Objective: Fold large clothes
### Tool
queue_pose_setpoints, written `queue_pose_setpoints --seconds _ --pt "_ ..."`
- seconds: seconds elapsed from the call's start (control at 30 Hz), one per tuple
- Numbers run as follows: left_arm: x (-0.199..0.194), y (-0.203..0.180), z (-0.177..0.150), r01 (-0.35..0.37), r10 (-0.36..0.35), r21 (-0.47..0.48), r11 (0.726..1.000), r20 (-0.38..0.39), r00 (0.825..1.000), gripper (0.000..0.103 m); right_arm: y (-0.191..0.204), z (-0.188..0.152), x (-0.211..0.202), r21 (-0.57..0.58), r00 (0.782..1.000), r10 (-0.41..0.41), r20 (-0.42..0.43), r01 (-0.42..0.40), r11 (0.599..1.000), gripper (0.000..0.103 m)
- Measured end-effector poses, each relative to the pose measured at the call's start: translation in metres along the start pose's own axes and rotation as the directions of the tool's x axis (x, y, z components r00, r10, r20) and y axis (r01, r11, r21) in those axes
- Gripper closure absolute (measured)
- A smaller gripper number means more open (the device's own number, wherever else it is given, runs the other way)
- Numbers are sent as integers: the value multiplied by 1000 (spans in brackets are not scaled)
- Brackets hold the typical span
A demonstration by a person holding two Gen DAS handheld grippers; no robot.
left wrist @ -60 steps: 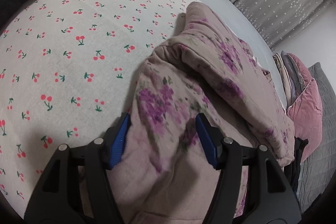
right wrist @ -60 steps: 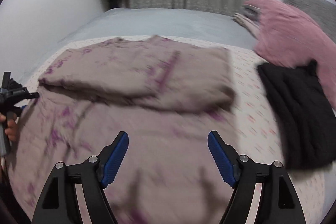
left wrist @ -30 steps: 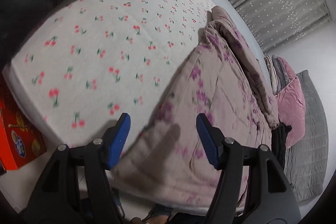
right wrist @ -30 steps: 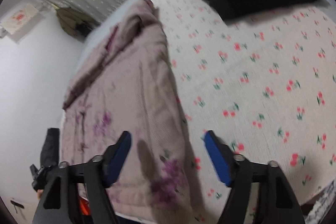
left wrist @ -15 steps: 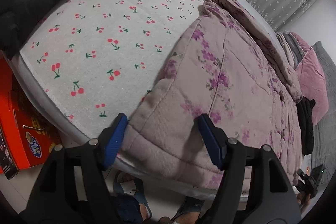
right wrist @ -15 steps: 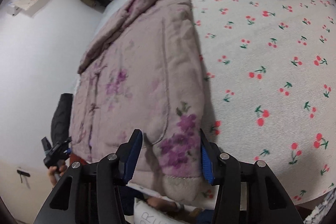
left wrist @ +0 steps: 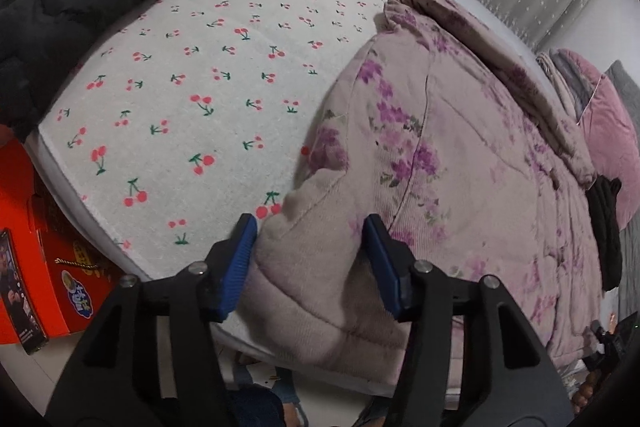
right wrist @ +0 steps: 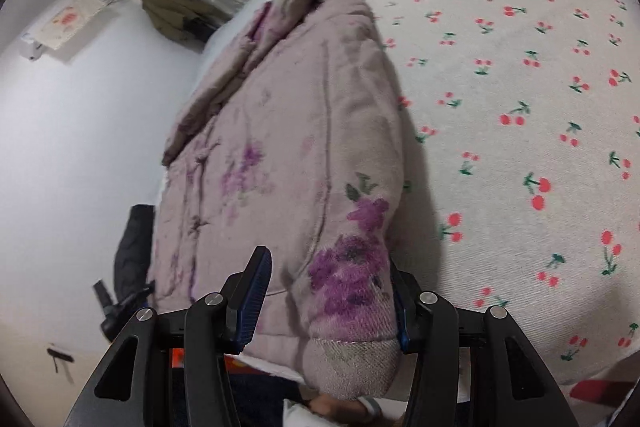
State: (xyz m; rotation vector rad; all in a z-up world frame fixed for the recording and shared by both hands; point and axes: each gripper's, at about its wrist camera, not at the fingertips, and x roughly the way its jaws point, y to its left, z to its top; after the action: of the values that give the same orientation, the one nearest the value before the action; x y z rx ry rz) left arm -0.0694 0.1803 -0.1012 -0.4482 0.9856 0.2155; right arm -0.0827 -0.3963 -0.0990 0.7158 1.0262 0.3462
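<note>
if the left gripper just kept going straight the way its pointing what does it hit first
The floral padded jacket. Its bottom corner already sits between the closing jaws of the left gripper, so pushing on would most likely drive deeper into that padded hem, then onto the cherry-print sheet under it. Depth is hard to judge.

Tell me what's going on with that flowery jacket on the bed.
A person is folding a padded floral jacket spread on the cherry-print sheet. The left tongs are closing around one bottom corner at the bed's edge, and the right tongs have the other bottom corner between their pads. Its sleeves are already folded in.
</note>
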Motion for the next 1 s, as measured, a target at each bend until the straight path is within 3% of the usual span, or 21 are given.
queue_pose_setpoints --seconds 0.1,0.13,0.17,0.23,0.33,0.43,0.63,0.77,0.87,1.0 --pt "0 -5 1 -19 19 13 1000 9 1000 43 5 -2 7 -6 1000 -16 -14 15 1000 51" --pt "0 -5 1 -18 18 10 1000 12 1000 47 3 -3 10 4 1000 -19 -25 20 1000 51" --pt "-2 -4 2 0 0 9 1000 18 1000 59 4 -4 12 8 1000 -13 -28 14 1000 51" --pt "-6 -6 2 31 -32 19 999 31 999 65 4 -6 12 2 1000 -3 -23 4 1000 51" --pt "-7 -8 2 45 -46 19 999 46 998 64 9 -7 10 -5 1000 20 -2 -20 1000 51" --pt "4 -1 5 72 -72 -43 996 -3 997 59 8 -8 17 -8 1000 -20 -9 20 1000 51" --pt "5 0 8 104 -105 -93 990 -3 995 52 10 -7 22 -7 999 -36 15 37 999 51" --pt "6 0 9 100 -100 -97 990 8 995 54 13 -7 27 -27 997 -68 33 69 997 52" --pt "3 2 10 98 -96 -92 991 27 995 66 16 -8 27 -39 995 -87 43 89 995 73" --pt "-6 4 11 128 -123 -92 987 57 991 75 15 -8 21 -26 997 -45 59 46 999 77"
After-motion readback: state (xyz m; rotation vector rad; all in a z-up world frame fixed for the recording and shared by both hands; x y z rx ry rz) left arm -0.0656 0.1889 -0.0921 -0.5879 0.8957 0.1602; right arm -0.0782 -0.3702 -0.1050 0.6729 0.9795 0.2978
